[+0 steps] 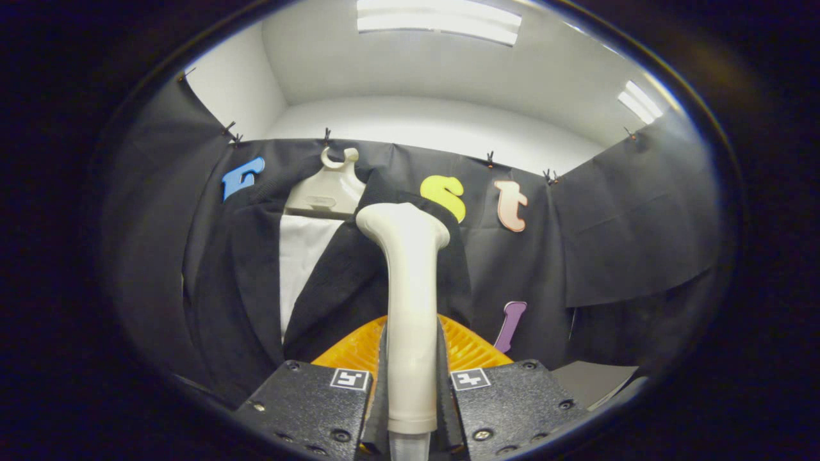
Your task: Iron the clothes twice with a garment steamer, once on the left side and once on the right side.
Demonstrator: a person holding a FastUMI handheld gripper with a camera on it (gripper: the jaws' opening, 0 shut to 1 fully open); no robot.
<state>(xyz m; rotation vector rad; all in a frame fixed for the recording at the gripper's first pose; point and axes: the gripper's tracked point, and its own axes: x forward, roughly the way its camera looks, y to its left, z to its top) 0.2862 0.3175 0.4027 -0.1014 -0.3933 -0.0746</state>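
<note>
Fingers (359, 400) of your gripper (410, 397) are clamped on the garment steamer (410, 307), one pressing each side of its cream handle low down. That is a sound hold: the handle looks hard, smooth and probably slippery, so keep firm pressure or it may twist. Its top-heavy head rises just ahead, resting at or very near the dark jacket (339, 282), right of the white shirt front (304, 256). An orange ribbed piece (467, 342) sits behind the handle. Cloth like this is soft and will yield, hanging from a pale hanger (327, 192) beyond.
</note>
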